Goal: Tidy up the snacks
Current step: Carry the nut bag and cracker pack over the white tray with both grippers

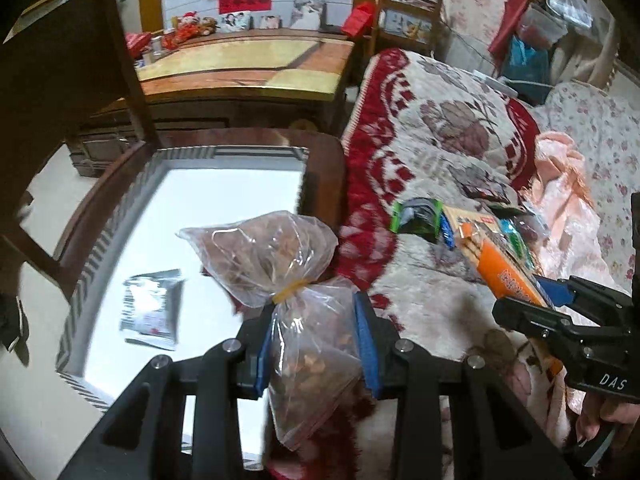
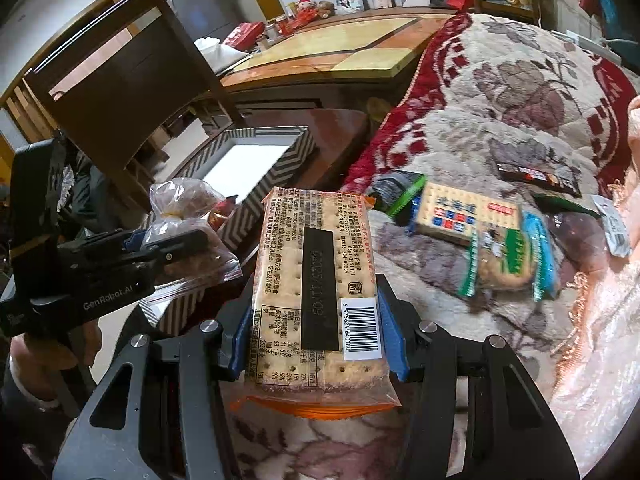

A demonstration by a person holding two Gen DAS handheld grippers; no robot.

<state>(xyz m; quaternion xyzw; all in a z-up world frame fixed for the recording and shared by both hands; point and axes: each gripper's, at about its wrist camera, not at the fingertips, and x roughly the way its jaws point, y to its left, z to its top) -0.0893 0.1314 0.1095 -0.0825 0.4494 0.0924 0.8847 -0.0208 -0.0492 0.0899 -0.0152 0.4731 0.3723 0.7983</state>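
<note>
a clear bag of brown snacks (image 1: 308,332) was gripped by the left gripper (image 1: 316,344), a cracker packet (image 2: 316,292) by the right gripper (image 2: 320,336), while one silver sachet (image 1: 152,308) was held in the striped box (image 1: 100,248).

Silver packet (image 1: 150,309) — print blurred

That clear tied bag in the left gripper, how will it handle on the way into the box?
The clear bag looks floppy: it sags below the left gripper and bulges above its yellow tie. The thin film seems slippery and may creep in the grip. The loose brown pieces inside probably shift, so it should slump when set down.
</note>
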